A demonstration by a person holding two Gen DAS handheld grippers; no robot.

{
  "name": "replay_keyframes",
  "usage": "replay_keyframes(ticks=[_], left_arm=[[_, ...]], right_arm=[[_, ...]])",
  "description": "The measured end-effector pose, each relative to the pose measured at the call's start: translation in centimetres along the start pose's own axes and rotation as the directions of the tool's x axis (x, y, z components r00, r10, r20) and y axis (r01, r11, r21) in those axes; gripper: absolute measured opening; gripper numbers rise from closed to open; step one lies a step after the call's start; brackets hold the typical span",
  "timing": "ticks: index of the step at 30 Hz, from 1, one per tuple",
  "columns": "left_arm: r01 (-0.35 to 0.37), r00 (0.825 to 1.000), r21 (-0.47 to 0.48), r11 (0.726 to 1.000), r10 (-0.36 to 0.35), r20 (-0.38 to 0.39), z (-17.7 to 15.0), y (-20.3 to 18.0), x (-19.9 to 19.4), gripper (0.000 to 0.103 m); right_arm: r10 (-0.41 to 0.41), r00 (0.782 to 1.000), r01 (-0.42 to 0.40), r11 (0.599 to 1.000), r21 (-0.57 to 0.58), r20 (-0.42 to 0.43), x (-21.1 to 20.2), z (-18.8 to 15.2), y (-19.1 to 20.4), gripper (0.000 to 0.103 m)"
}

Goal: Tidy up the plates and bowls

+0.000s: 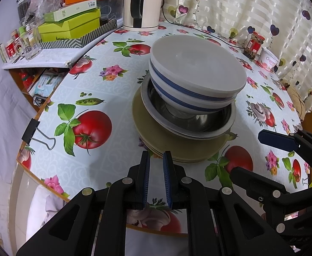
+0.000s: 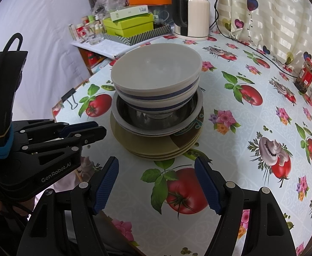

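From my remote station I note one stack mid-table: plates at the bottom, a metal basin on them, two nested bowls in the basin. The kettle stands behind the stack, boxes to its left. A jar sits at far right. A binder clip grips the left table edge.
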State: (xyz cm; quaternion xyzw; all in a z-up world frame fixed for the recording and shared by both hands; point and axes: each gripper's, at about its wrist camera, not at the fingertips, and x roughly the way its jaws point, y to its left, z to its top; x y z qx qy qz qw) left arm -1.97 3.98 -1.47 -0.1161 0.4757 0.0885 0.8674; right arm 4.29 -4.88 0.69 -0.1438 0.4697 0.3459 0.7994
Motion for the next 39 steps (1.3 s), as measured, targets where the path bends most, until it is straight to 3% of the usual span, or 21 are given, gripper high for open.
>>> replay_keyframes(ticks=[39], left_arm=[[0.0,1.0,-0.002,1.0,0.0,-0.006,-0.25,0.09,0.44,0.013]], right_arm=[[0.002,1.0,-0.002,1.0,0.0,-0.002,0.23,-0.21,0.31,0.075]])
